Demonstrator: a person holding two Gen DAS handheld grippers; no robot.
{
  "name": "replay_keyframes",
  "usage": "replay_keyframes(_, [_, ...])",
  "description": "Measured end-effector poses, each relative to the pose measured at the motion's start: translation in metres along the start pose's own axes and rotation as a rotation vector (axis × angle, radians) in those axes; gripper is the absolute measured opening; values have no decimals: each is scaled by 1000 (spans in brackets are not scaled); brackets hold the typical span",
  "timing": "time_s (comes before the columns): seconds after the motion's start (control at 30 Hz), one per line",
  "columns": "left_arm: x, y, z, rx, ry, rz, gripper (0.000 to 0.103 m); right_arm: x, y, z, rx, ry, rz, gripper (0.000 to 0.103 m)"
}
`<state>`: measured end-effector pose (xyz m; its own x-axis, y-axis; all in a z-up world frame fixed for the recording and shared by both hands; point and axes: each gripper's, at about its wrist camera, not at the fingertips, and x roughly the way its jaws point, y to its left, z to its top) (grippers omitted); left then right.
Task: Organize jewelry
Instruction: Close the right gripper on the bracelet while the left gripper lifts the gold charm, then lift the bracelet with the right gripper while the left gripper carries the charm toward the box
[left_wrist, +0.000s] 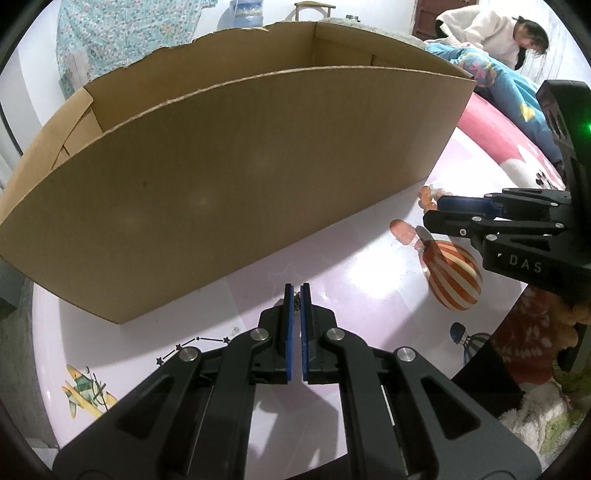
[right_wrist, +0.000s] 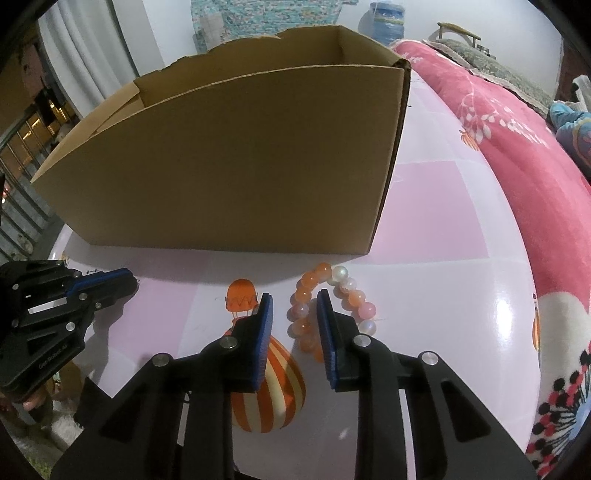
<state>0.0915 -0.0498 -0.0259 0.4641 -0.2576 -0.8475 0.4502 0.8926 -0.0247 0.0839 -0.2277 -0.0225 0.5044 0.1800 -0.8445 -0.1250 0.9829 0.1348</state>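
Our right gripper (right_wrist: 295, 308) points down at the glossy pink table (right_wrist: 436, 206), its blue-padded jaws partly apart and straddling the near side of a beaded bracelet (right_wrist: 334, 295), a loop of orange, pink and pearly beads lying flat; we cannot tell whether the pads press the beads. Our left gripper (left_wrist: 296, 295) sits closed, jaws almost together, with a tiny dark-and-gold speck showing between the tips that is too small to identify. In the left wrist view the right gripper's fingers cover most of the bracelet, leaving a few beads showing. One open cardboard box (left_wrist: 229, 177), its back rim torn, stands just behind both grippers and blocks the far side of the table. We count two grippers, one bracelet, one box. Printed on the tabletop are striped hot-air balloons (right_wrist: 273, 387) and an aeroplane (left_wrist: 86, 389). A pink floral blanket (right_wrist: 509, 122) lies beside the table, and a person in a white top (left_wrist: 491, 33) bends over beyond it.
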Motion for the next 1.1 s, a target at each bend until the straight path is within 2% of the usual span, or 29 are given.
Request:
replay_keyframes(0.7, [5,-4,2,3,4,10,2,1,0,2,-1,-3,-14,21])
replay_keyframes(0.87, [6,-6,1,3,4,12,2,1,-6,3,18,-2,-10,10])
replay_keyframes(1.1, [6,-7,1,6,4,16,2,0,-9,2,42,-5,9,10])
